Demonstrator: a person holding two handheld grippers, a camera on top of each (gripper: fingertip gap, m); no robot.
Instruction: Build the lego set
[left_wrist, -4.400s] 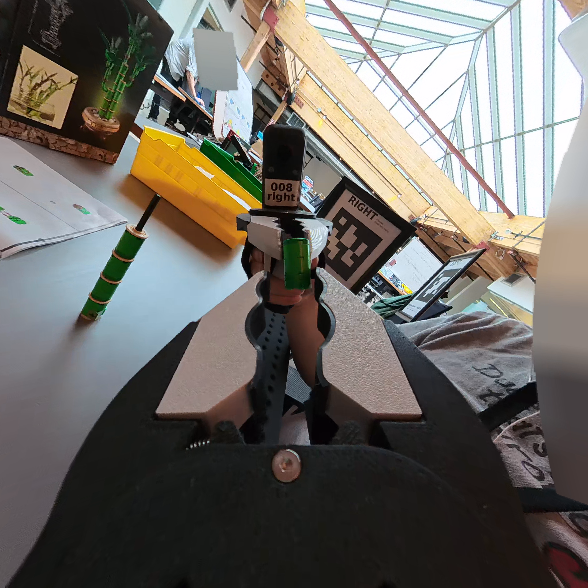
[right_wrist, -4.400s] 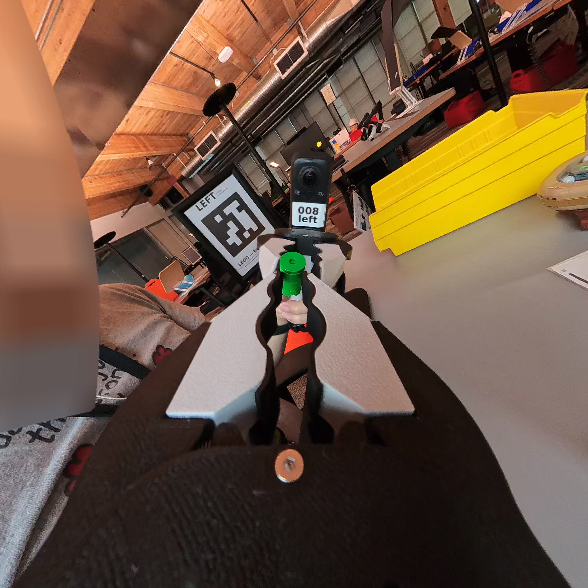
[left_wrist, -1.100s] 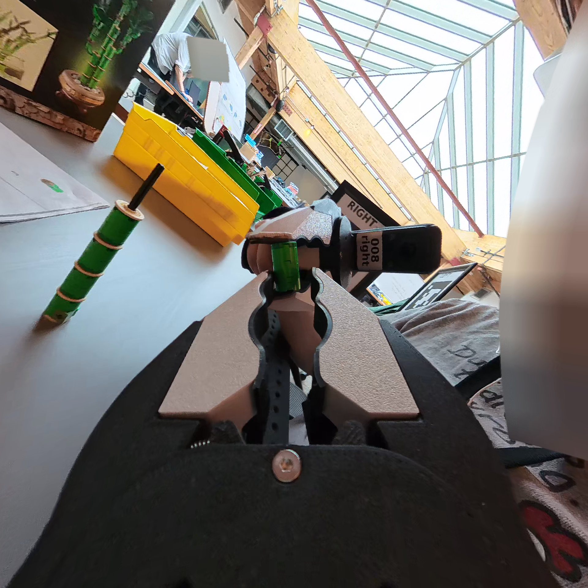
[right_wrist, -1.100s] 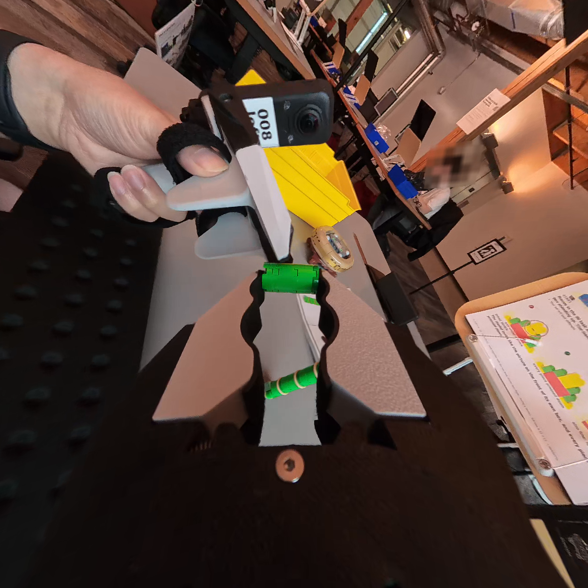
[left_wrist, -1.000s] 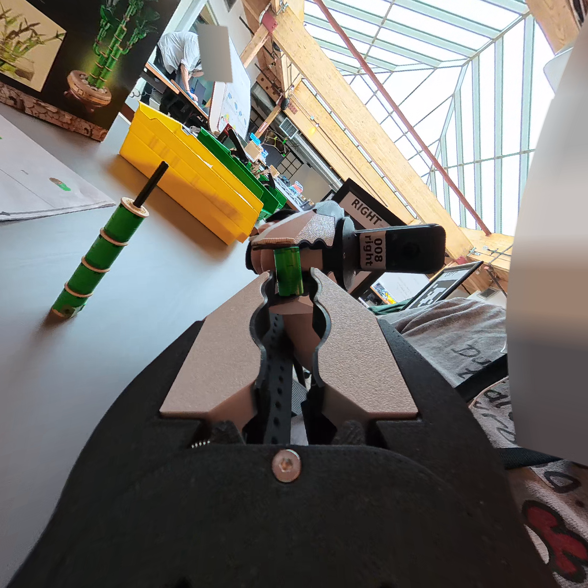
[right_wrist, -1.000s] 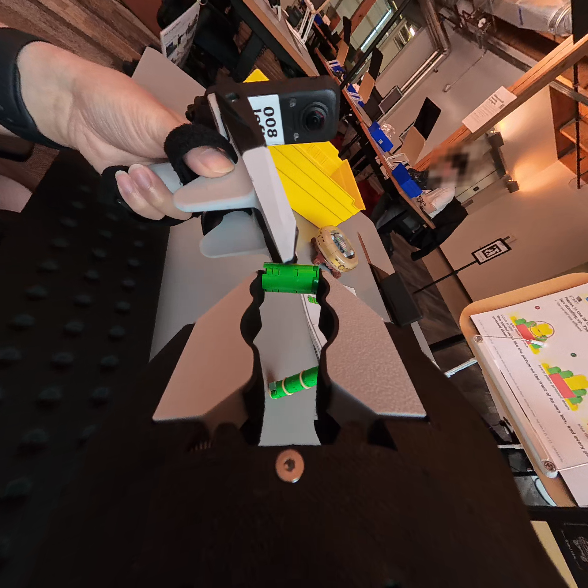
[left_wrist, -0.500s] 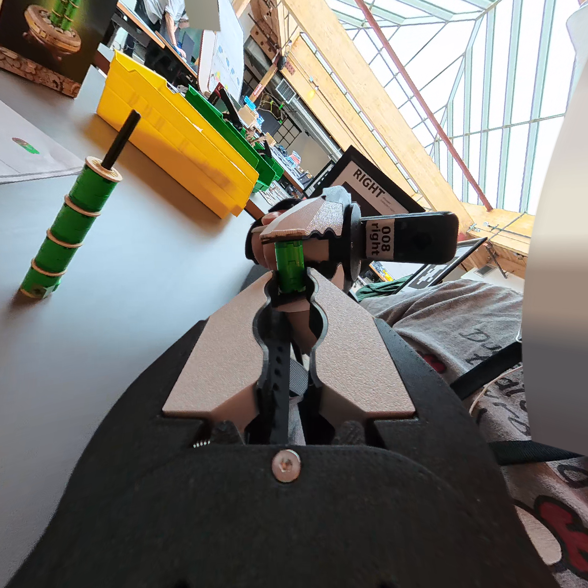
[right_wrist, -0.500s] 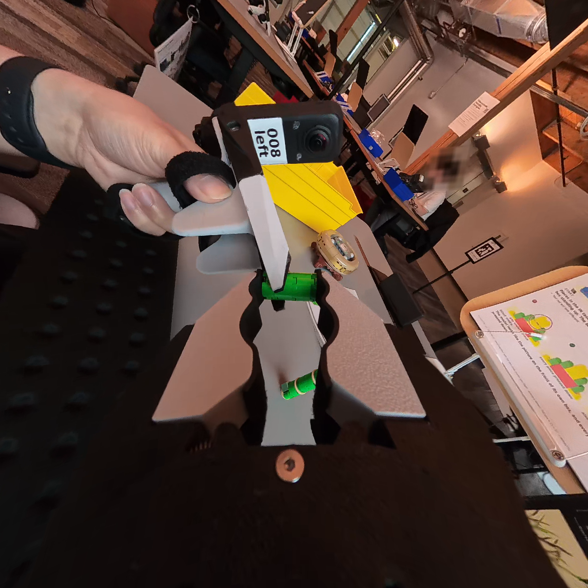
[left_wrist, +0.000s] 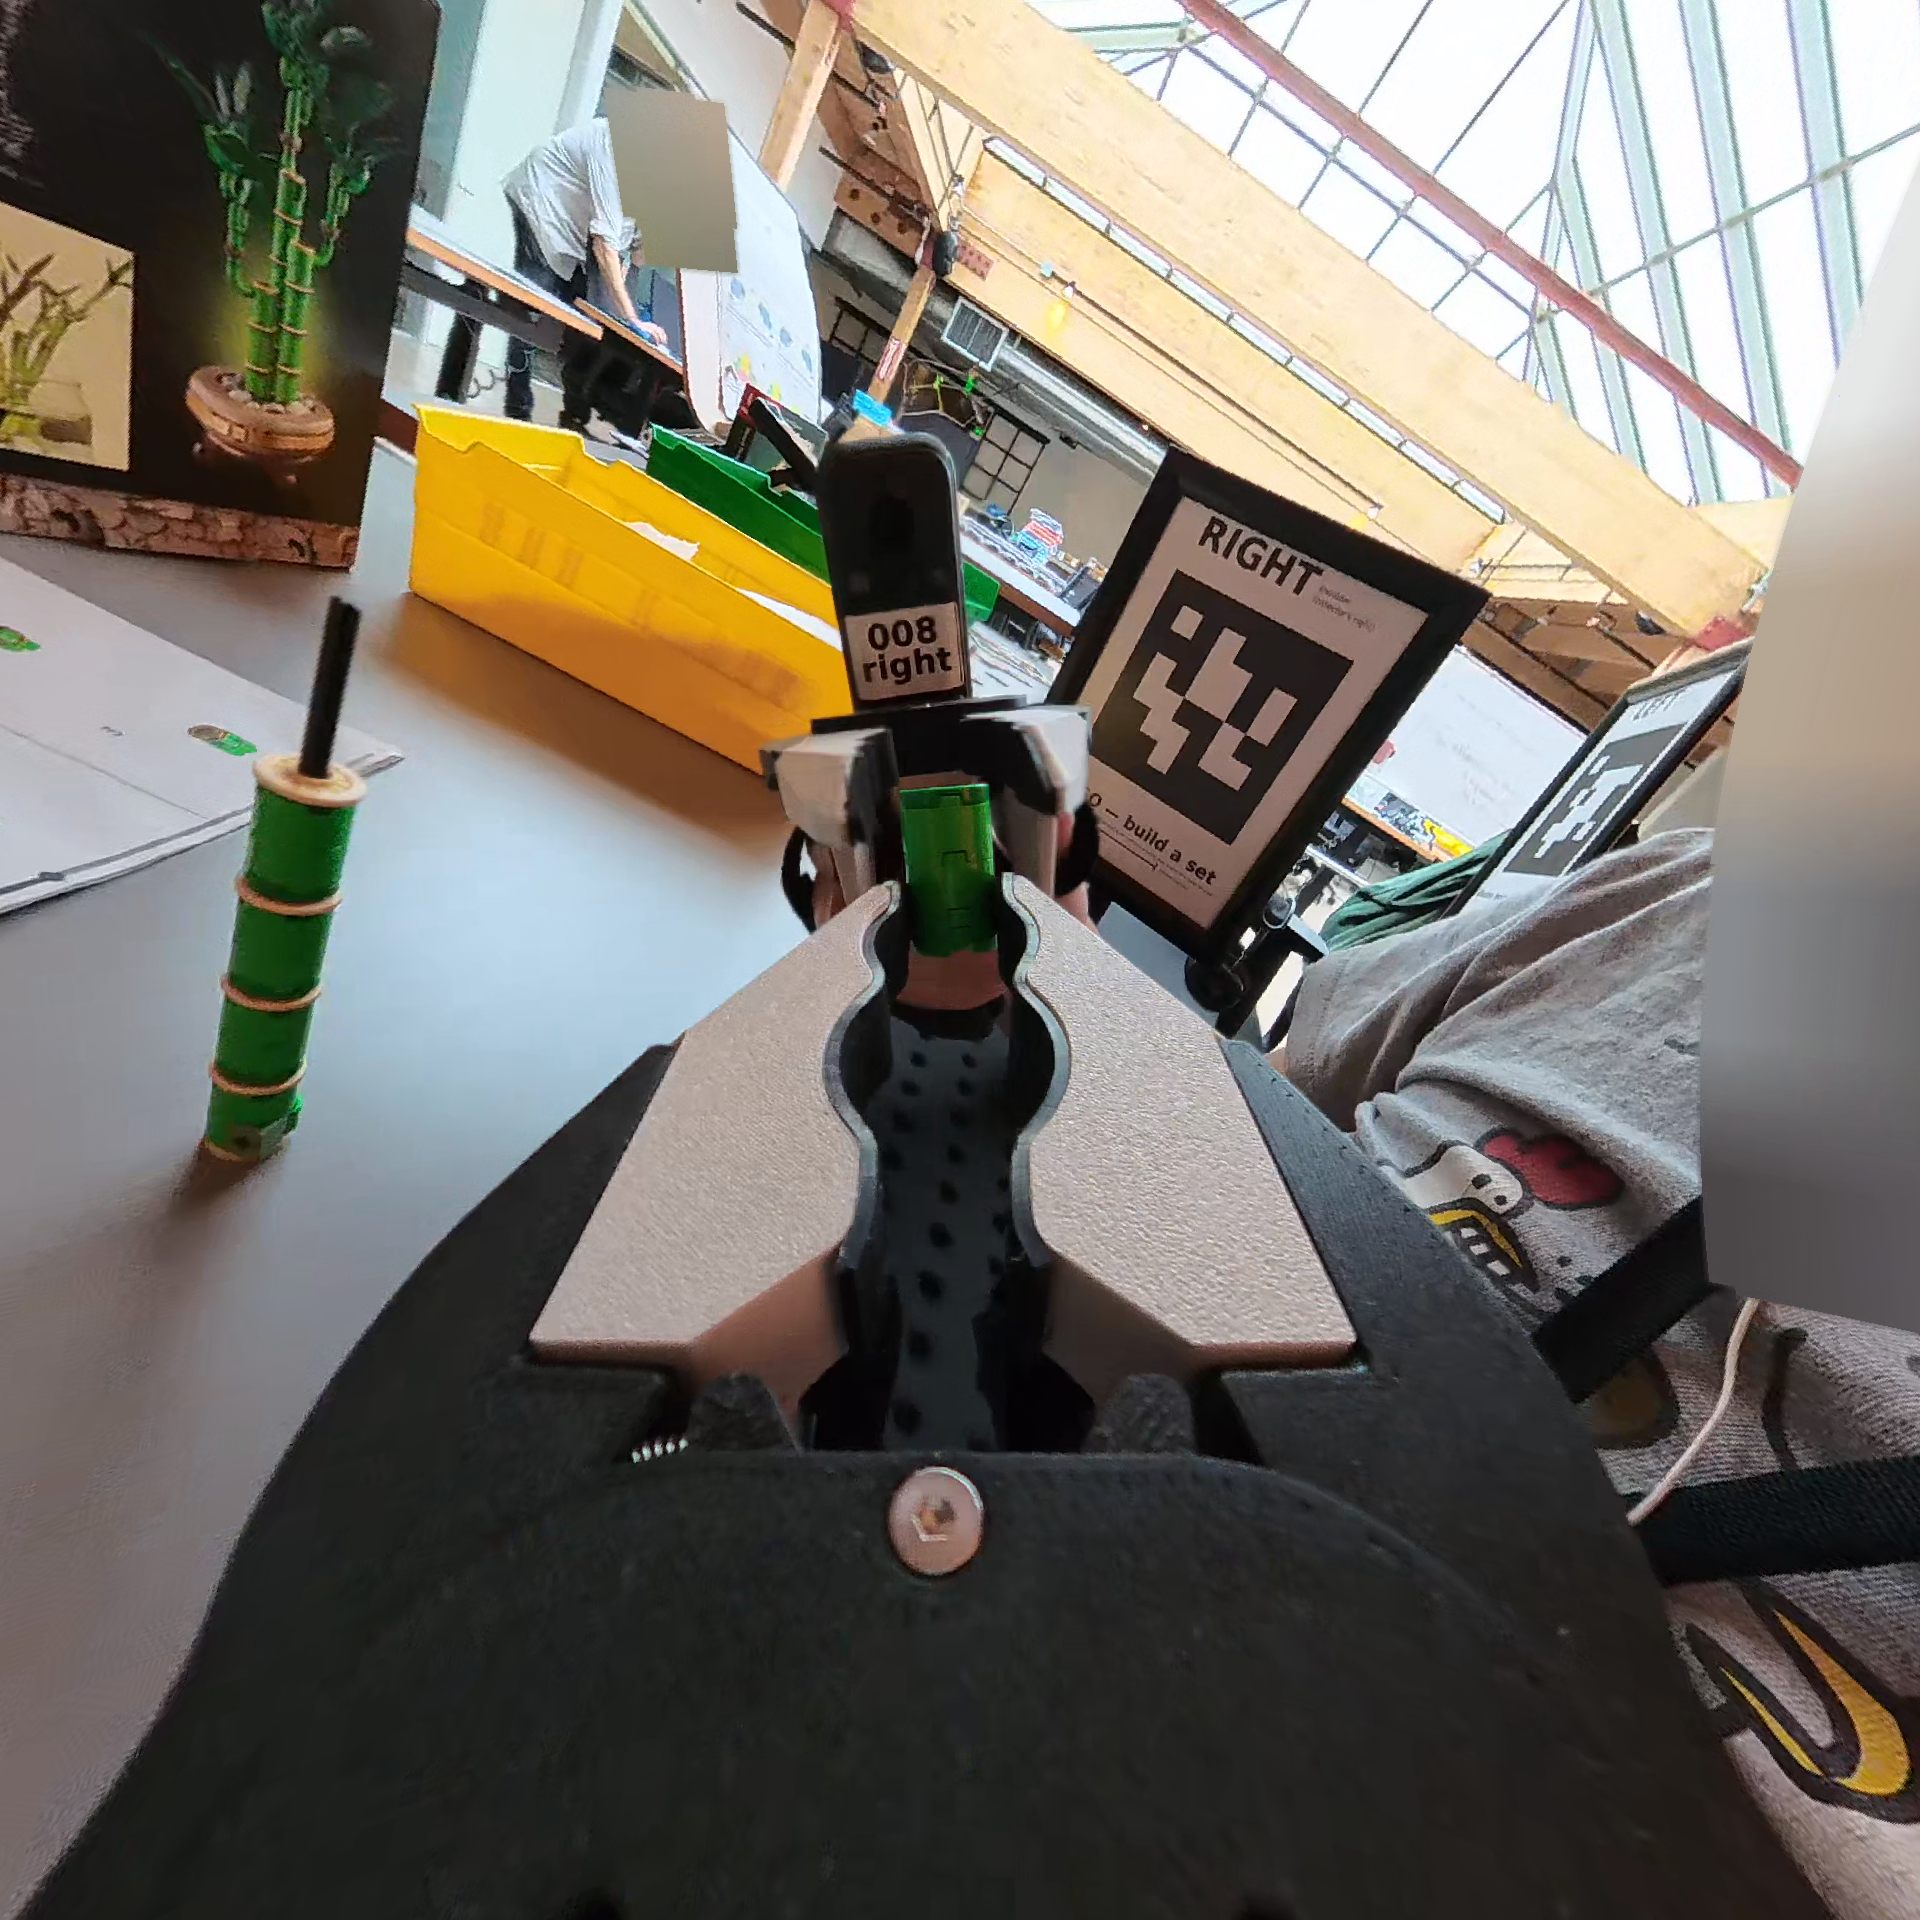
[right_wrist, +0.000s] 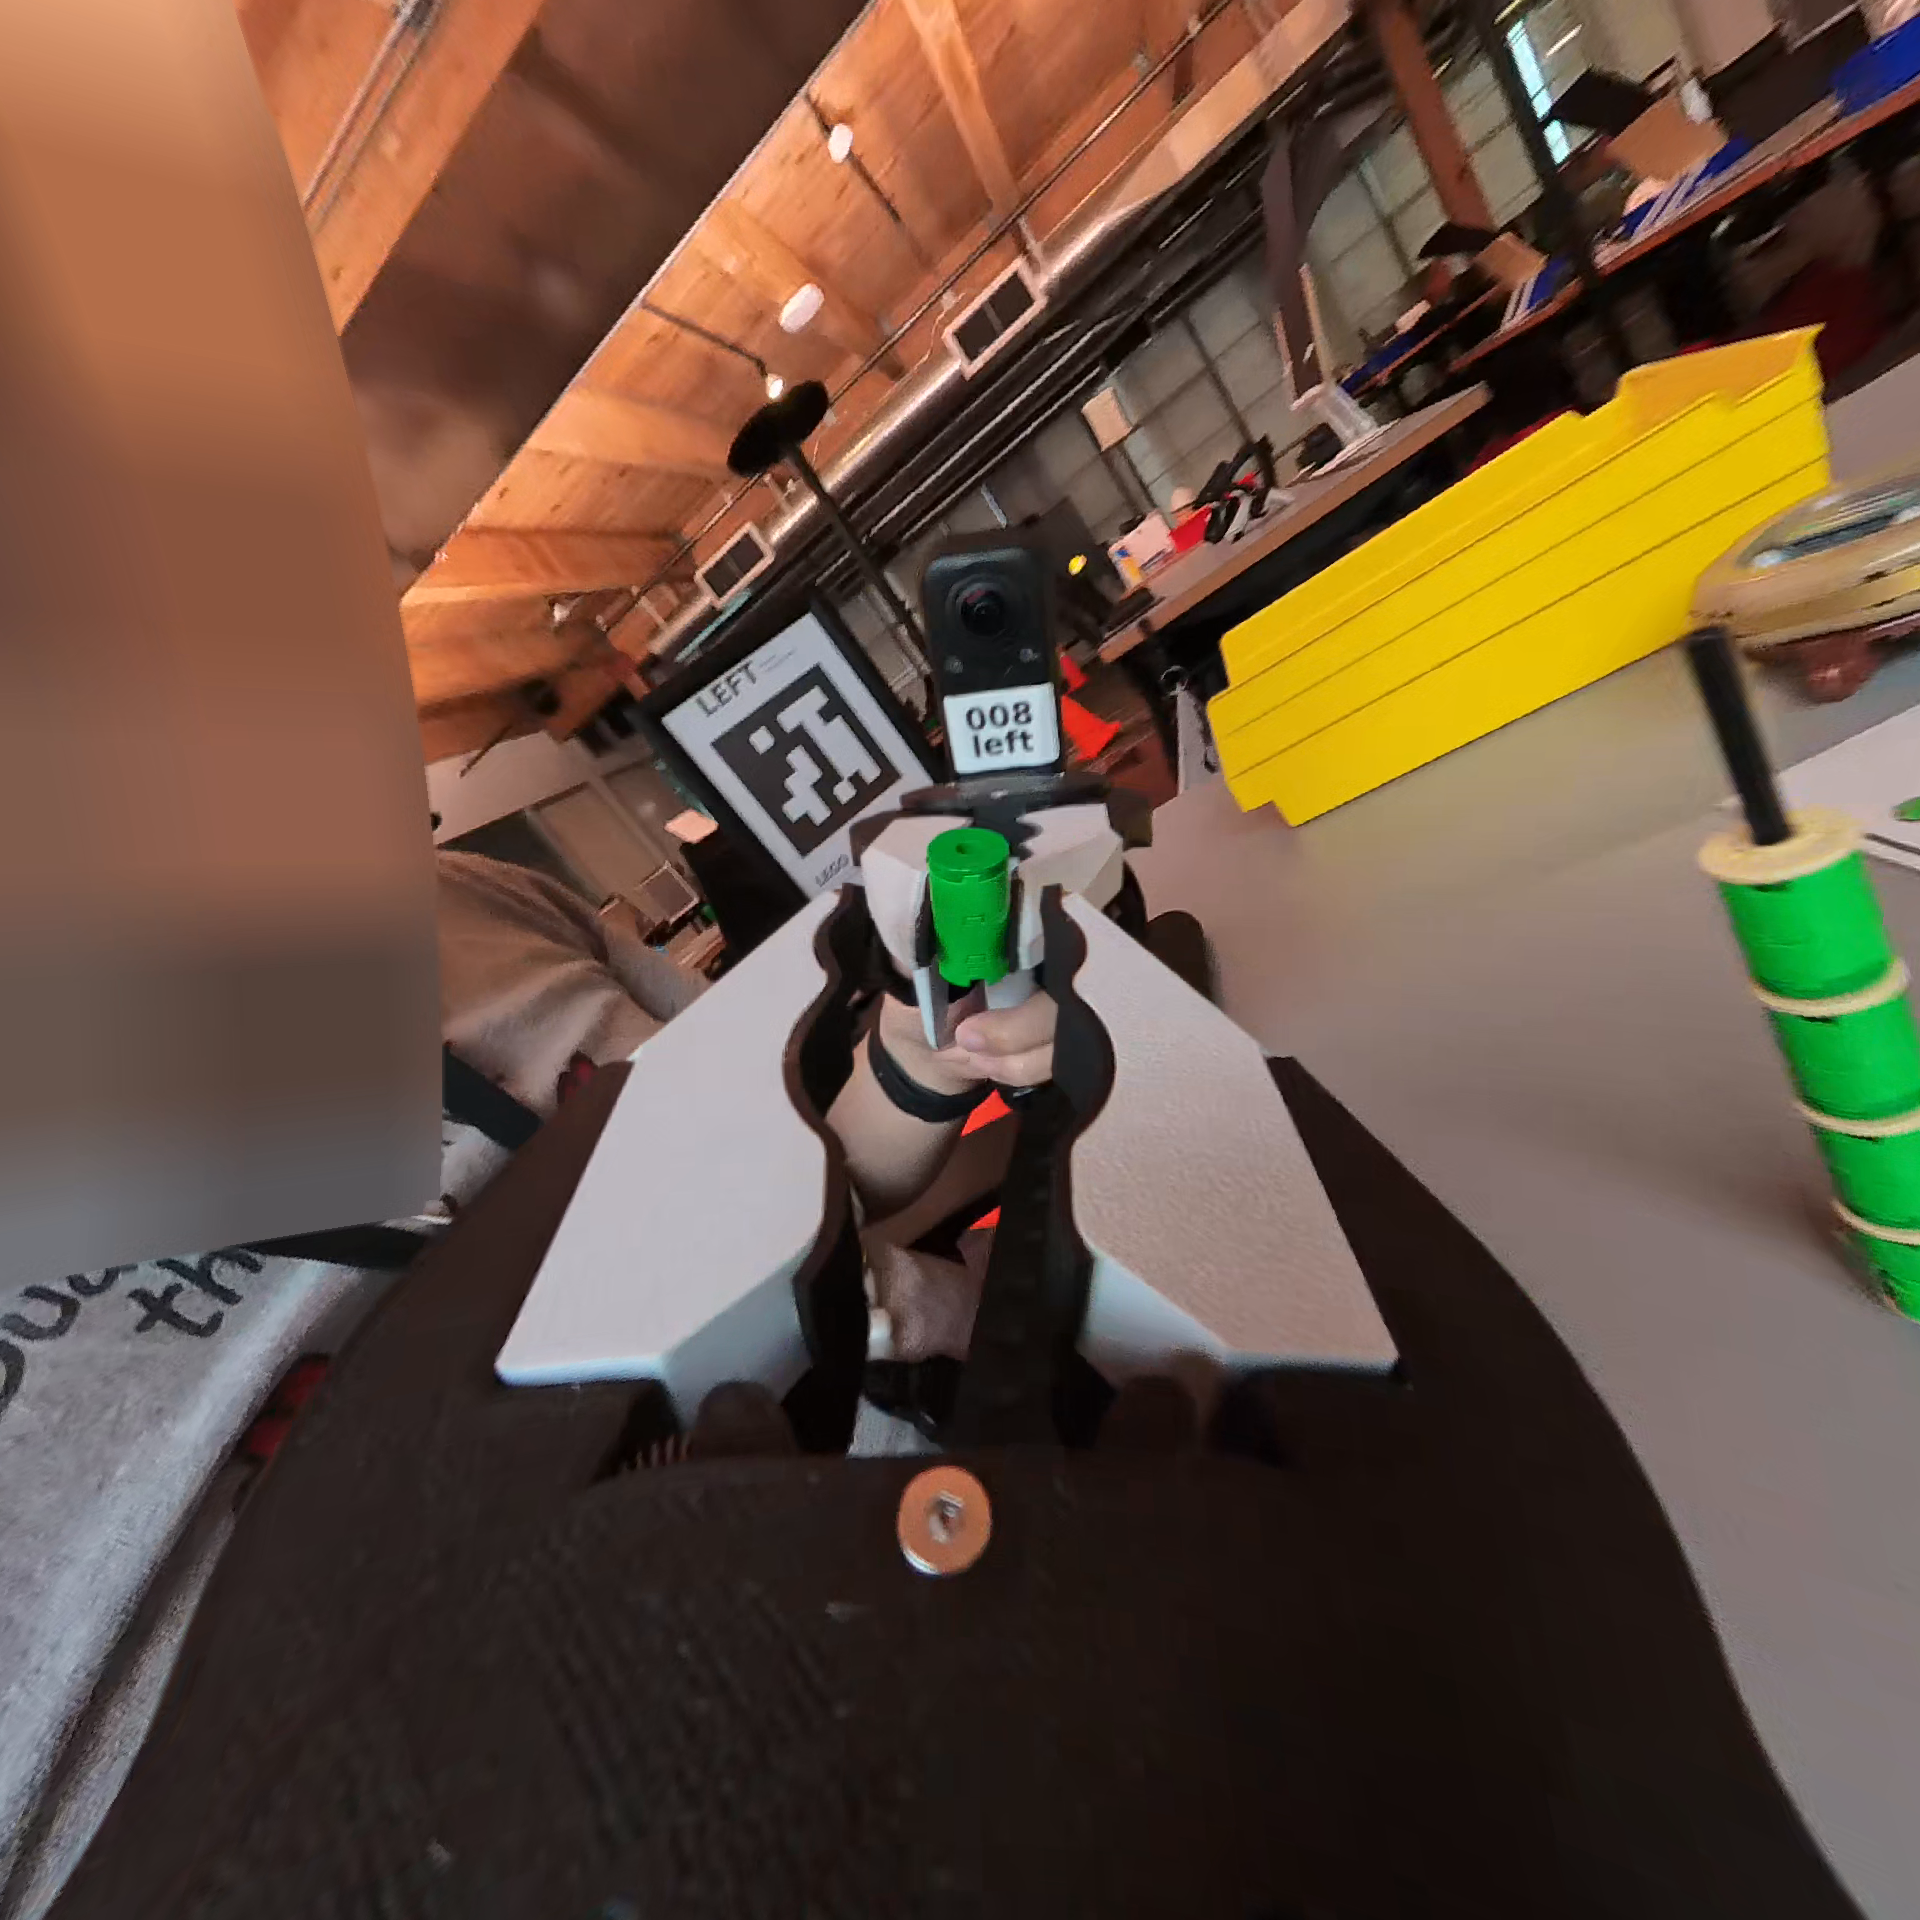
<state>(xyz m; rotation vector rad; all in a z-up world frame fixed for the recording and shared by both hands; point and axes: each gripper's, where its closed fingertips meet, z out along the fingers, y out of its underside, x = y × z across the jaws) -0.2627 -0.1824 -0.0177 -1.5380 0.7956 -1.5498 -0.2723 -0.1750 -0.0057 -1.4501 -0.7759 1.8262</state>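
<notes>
My left gripper (left_wrist: 951, 906) is shut on a short green cylinder piece (left_wrist: 945, 868) and holds it upright in the air above the grey table (left_wrist: 540, 935). My right gripper (right_wrist: 951, 925) faces it tip to tip. Its jaws stand open on either side of the left fingertips and the cylinder (right_wrist: 971, 914), not gripping. A green bamboo stalk (left_wrist: 275, 956) with tan rings and a black axle (left_wrist: 327, 675) sticking out of its top stands on the table to the left; it also shows in the right wrist view (right_wrist: 1818, 1039).
A yellow bin (left_wrist: 623, 613) and a green bin (left_wrist: 727, 488) lie behind. The set's box (left_wrist: 187, 260) and an instruction sheet (left_wrist: 104, 769) are at far left. A tan round base (right_wrist: 1829, 561) sits past the stalk. Marker signs (left_wrist: 1247, 707) stand nearby, and a person's grey shirt (left_wrist: 1507, 1039) is close. My left and right fingertips are right by each other. Between my right fingertips and the green bamboo stalk (left_wrist: 275, 956) there is roughly 12 cm. Look for it in the right wrist view (right_wrist: 1801, 1035) too.
The right gripper held the cylinder crosswise, rolled a quarter turn. It has turned back upright and opened, leaving the cylinder in the left gripper. Both views have swung level again.
</notes>
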